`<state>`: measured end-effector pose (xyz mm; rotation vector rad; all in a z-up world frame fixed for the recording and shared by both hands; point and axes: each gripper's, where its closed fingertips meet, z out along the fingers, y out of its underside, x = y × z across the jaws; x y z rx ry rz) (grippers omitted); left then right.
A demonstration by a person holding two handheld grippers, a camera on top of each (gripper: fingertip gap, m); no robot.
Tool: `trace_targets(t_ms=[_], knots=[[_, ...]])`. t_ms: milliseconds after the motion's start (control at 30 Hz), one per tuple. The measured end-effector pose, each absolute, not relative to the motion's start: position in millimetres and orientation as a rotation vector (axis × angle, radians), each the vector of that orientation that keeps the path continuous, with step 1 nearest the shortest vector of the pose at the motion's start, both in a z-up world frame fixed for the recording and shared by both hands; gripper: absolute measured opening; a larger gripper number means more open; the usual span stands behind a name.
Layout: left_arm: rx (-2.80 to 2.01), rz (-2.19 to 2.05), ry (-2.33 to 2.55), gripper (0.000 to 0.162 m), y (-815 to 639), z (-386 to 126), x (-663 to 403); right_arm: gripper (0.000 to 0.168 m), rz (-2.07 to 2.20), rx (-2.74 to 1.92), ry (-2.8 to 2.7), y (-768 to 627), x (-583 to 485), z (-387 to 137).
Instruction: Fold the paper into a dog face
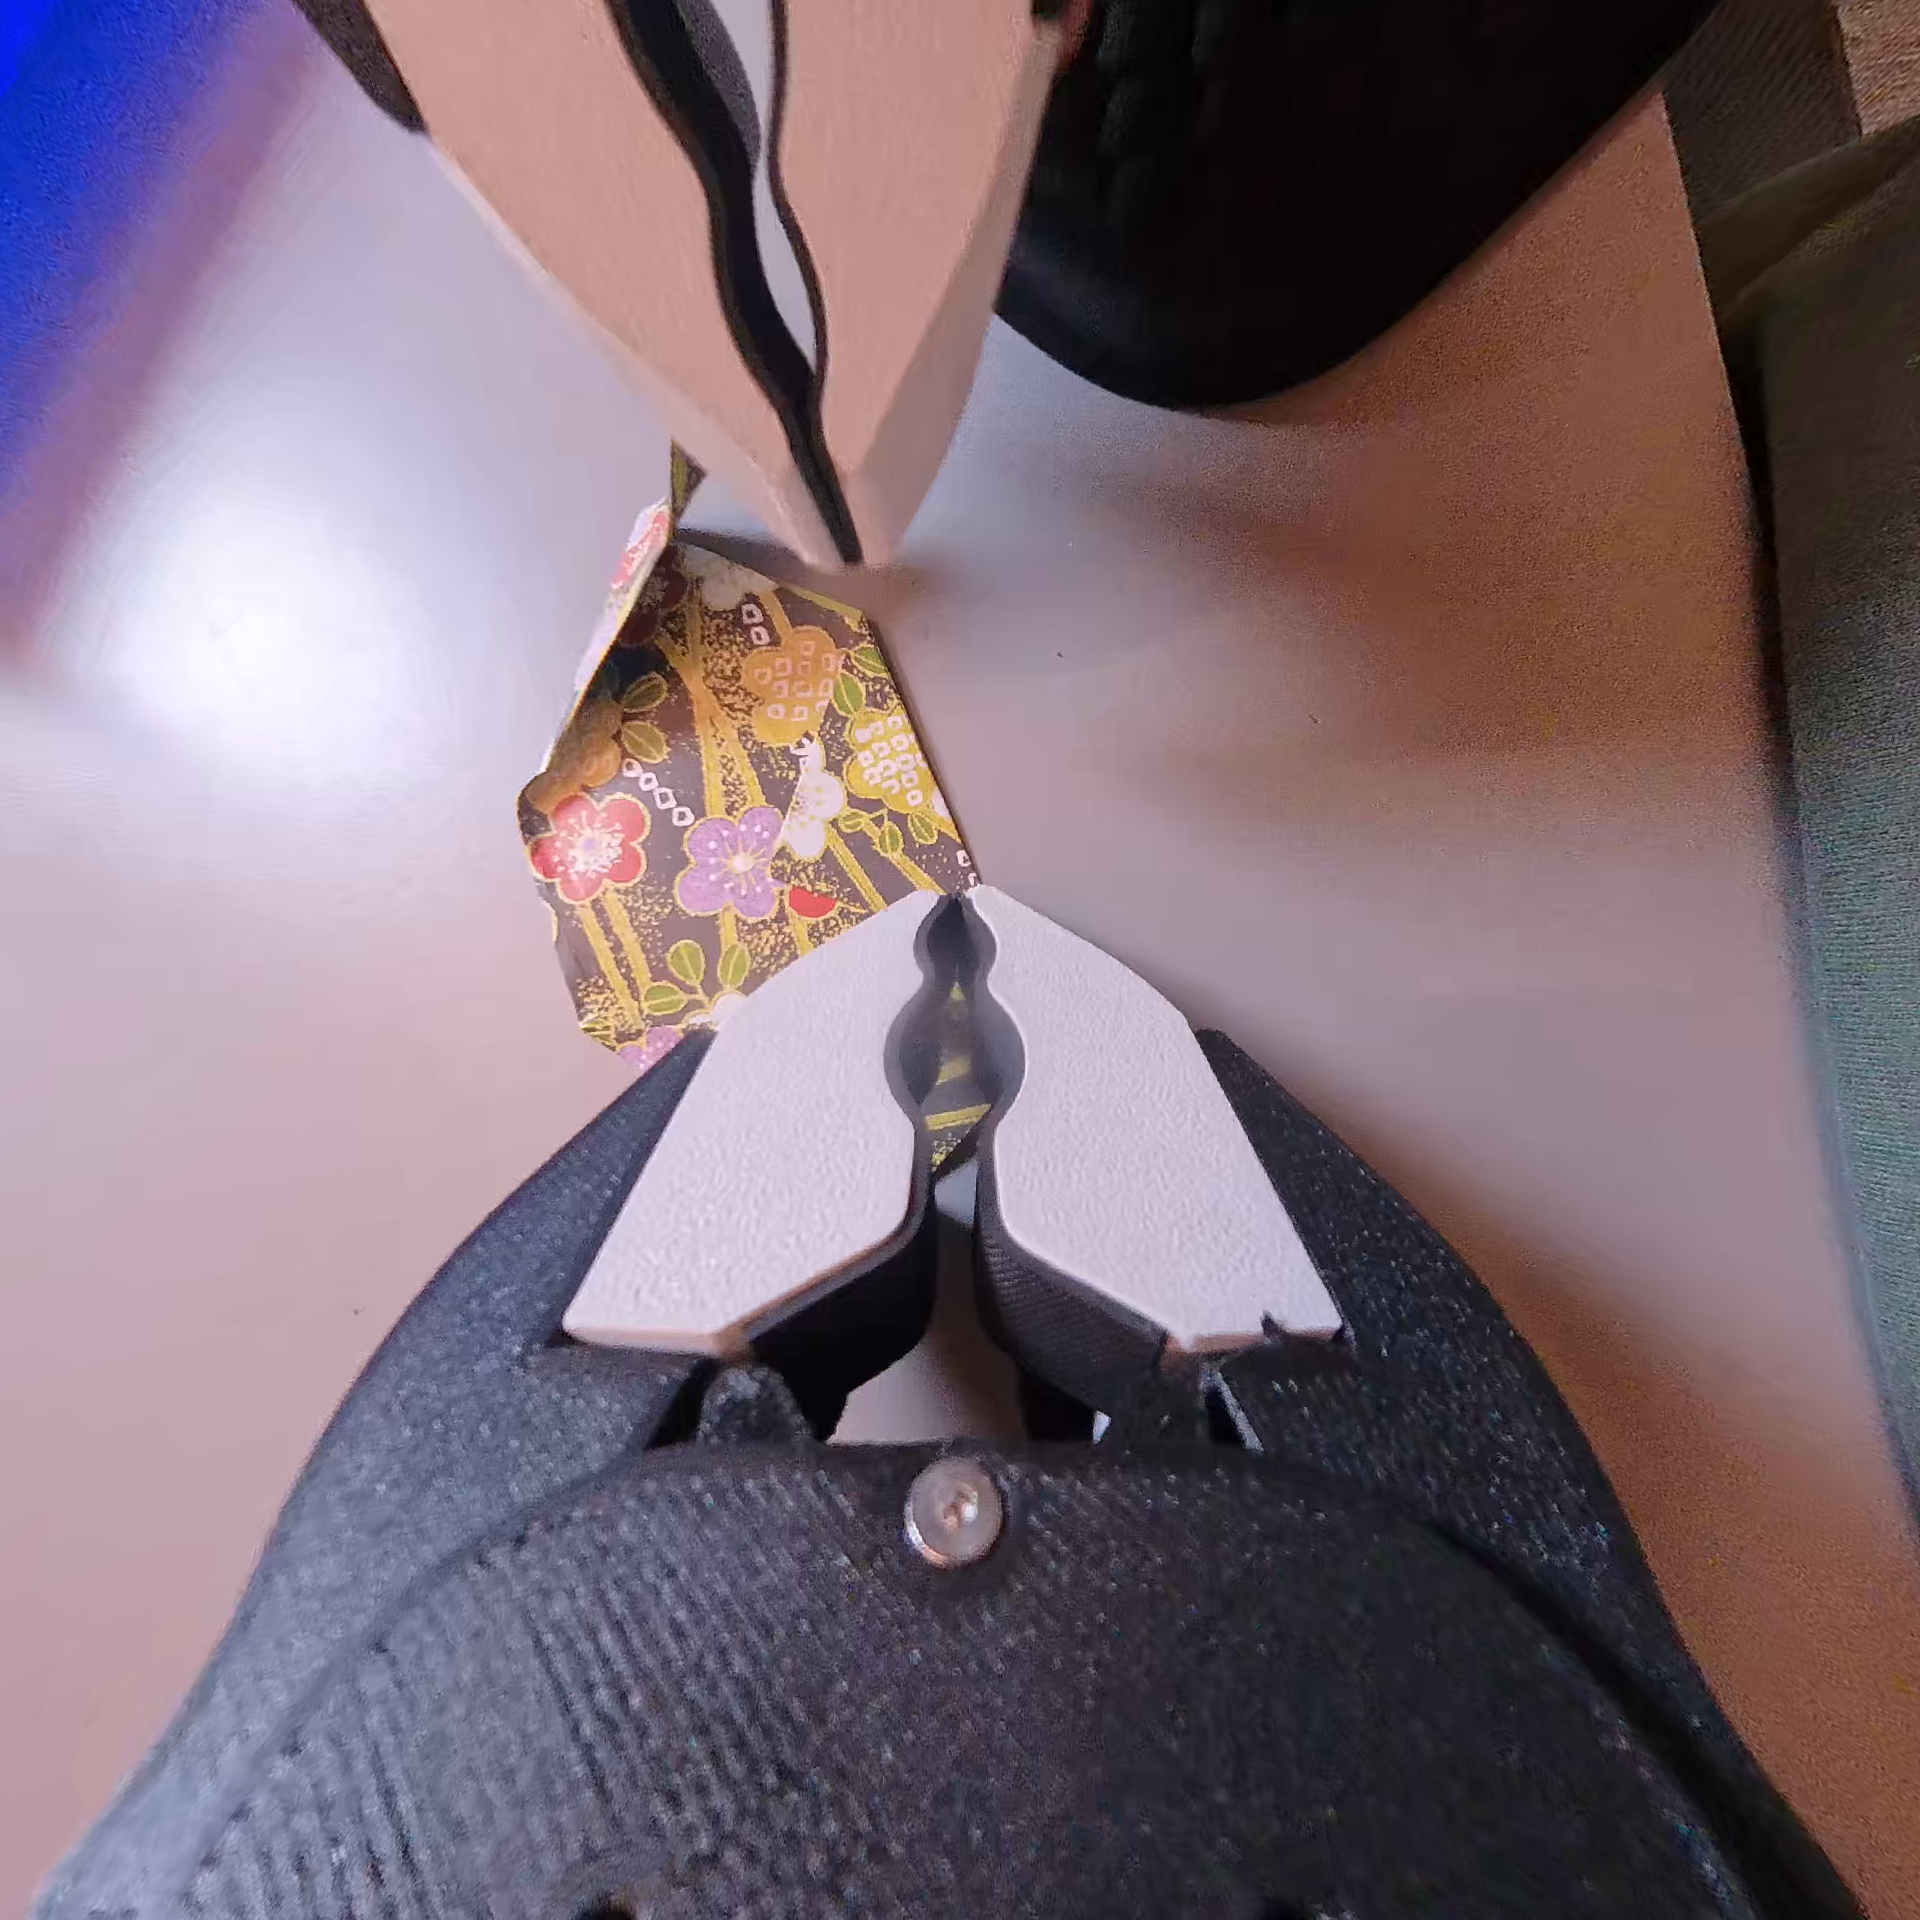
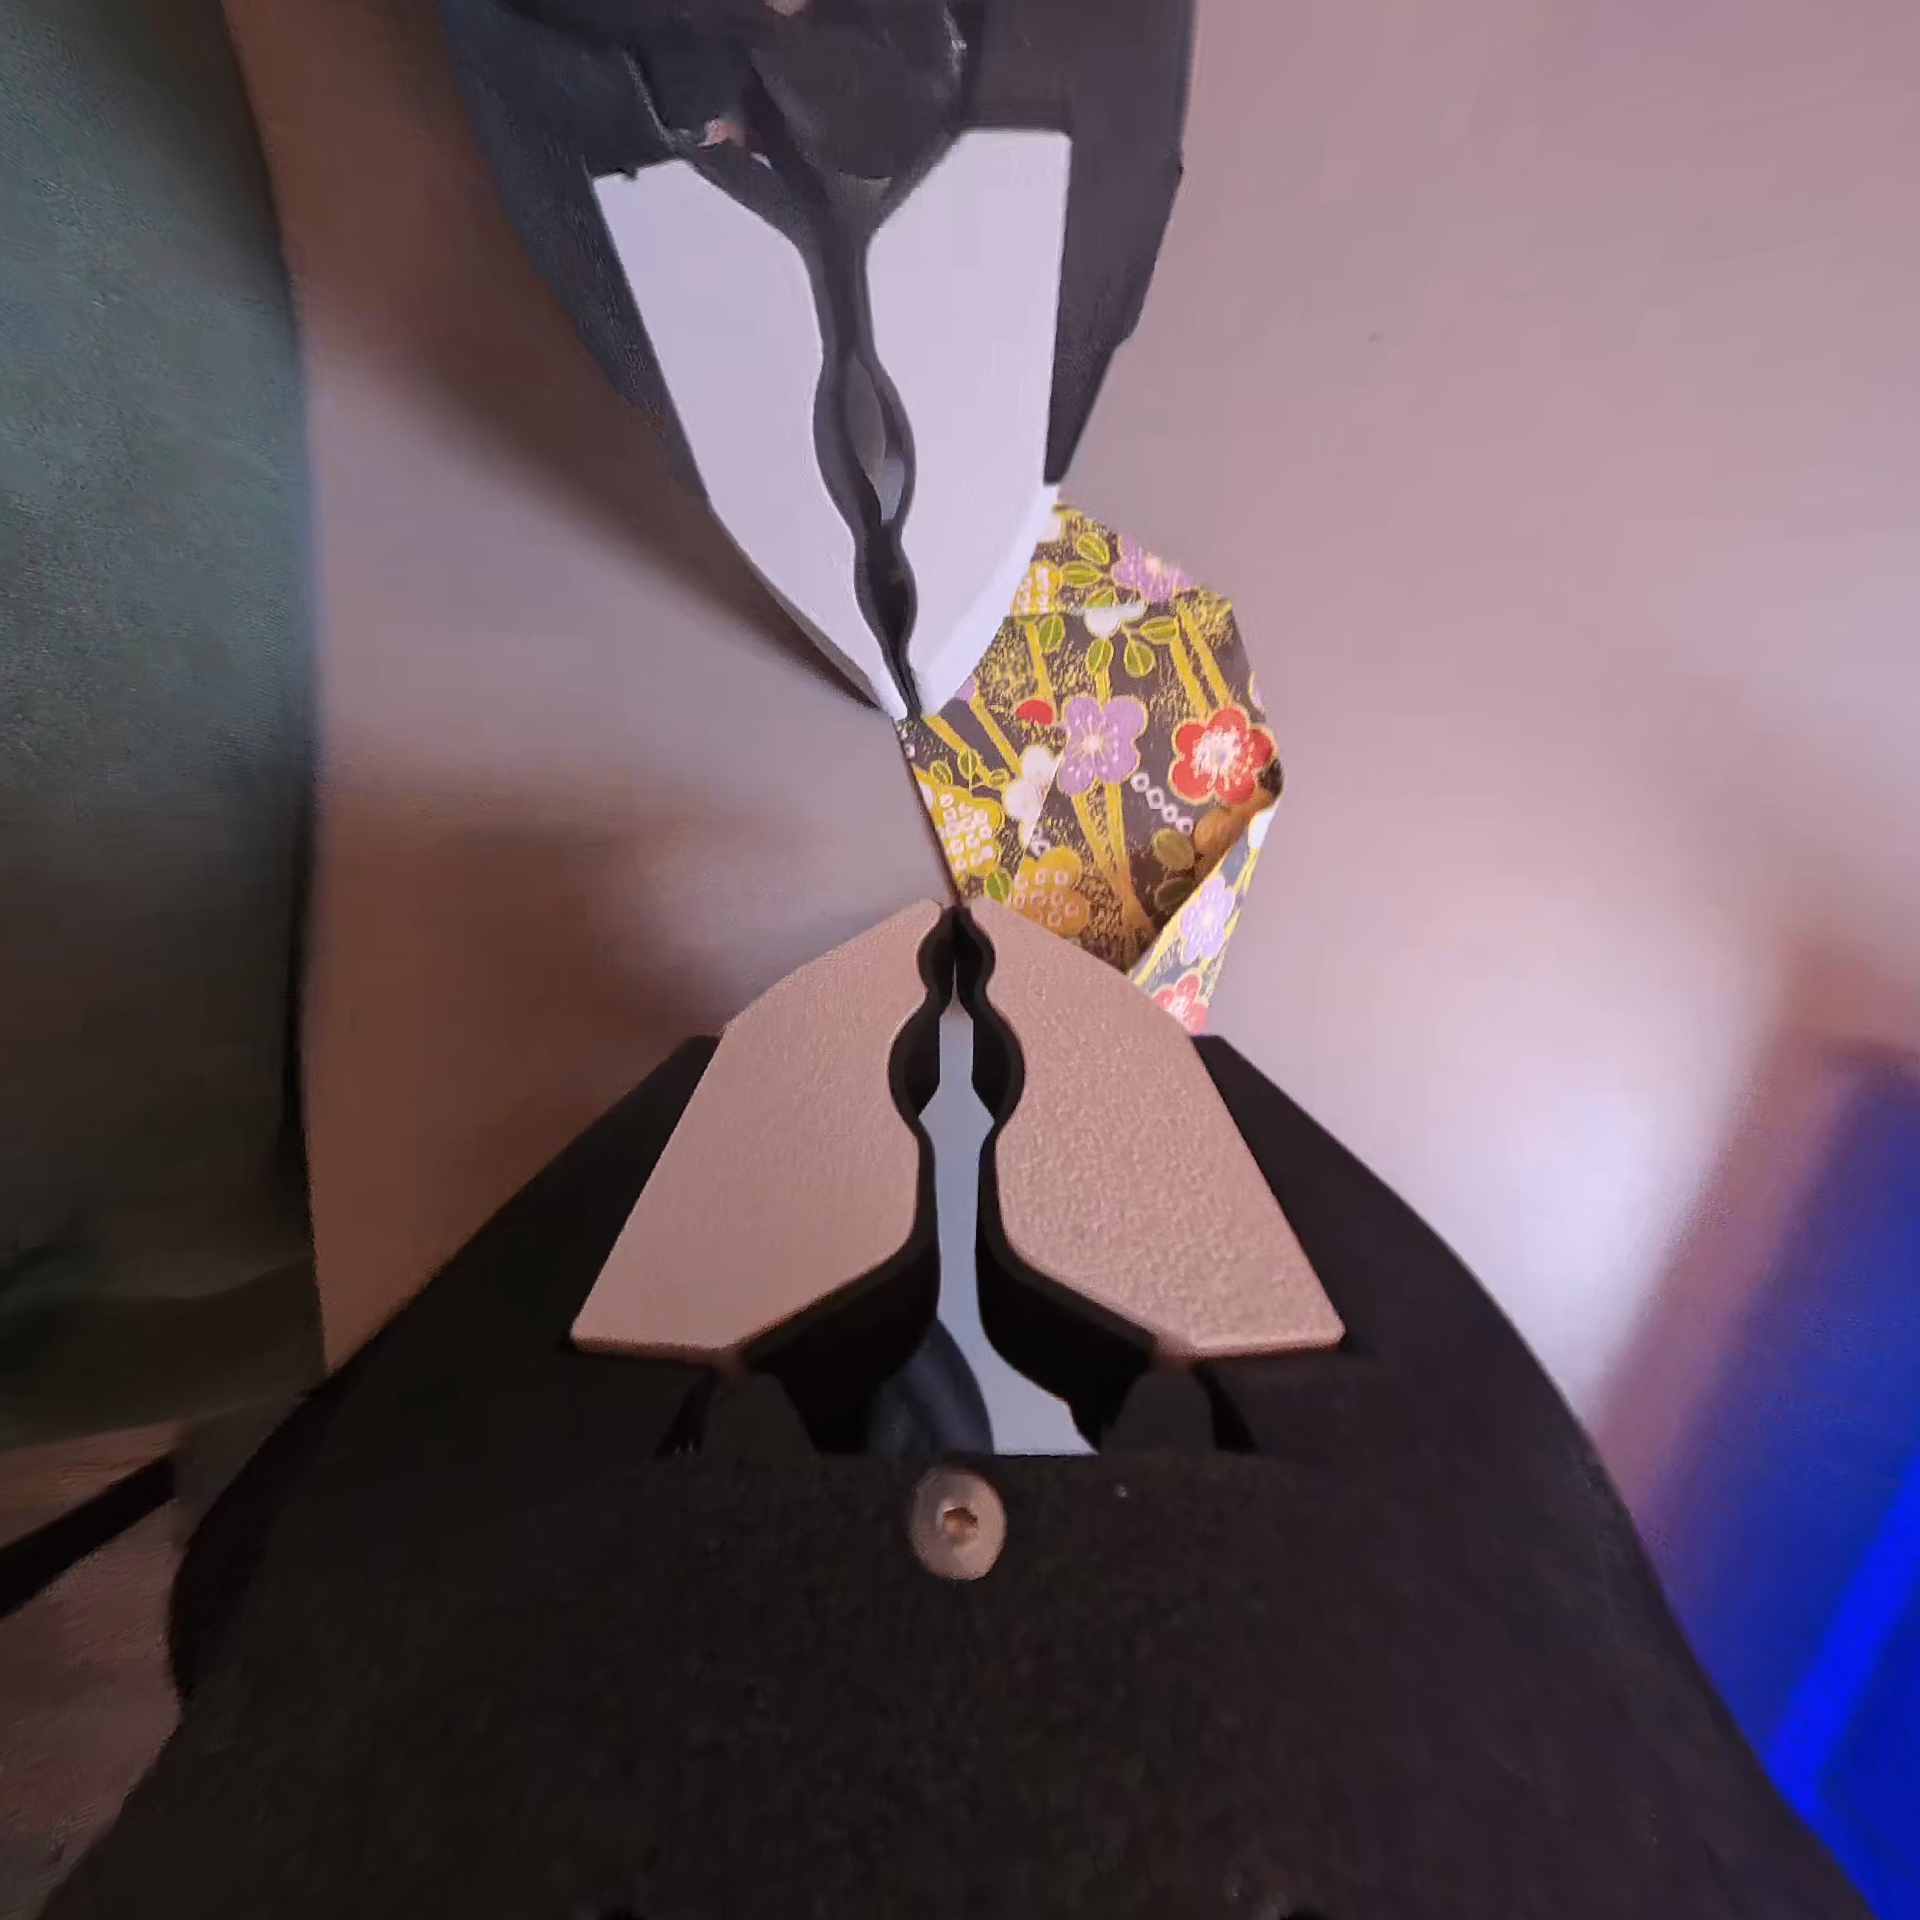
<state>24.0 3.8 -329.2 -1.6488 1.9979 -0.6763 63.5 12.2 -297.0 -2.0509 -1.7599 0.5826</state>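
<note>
Looking down the left wrist view, the left gripper (image 1: 961,899) is pinching one corner of the folded floral origami paper (image 1: 748,800) over the pale table (image 1: 1351,935), while the right gripper (image 1: 847,556) is closing on the far corner. Switching to the right wrist view, the right gripper (image 2: 954,914) is sitting tips-together at the paper's (image 2: 1101,758) near corner, though whether it's actually gripping is hard to tell, and the left gripper (image 2: 902,707) is clamping the opposite corner.

One folded sheet of flower-patterned paper (image 1: 748,790). Two claws: left claw (image 1: 961,899), right claw (image 2: 954,914). One pale surface (image 1: 1299,831) beneath. One strip of green cloth (image 2: 135,727) at the surface's edge.
</note>
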Motion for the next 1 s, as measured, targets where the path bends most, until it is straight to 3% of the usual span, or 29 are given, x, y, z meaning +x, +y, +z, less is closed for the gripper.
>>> trace_targets(t_ms=[233, 867, 1000], knots=[[-1.647, -0.669, 1.997, 0.0, 3, -329, 24, 0.0, 0.572, -2.129, -1.825, 12, 46, -329], [-1.517, -0.422, 2.111, 0.0, 1, -328, 13, 0.0, 0.529, -2.152, -1.782, 12, 47, -330], [-1.543, -0.649, 1.911, 0.0, 13, -295, 18, 0.0, 0.529, -2.152, -1.752, 13, 46, -330]])
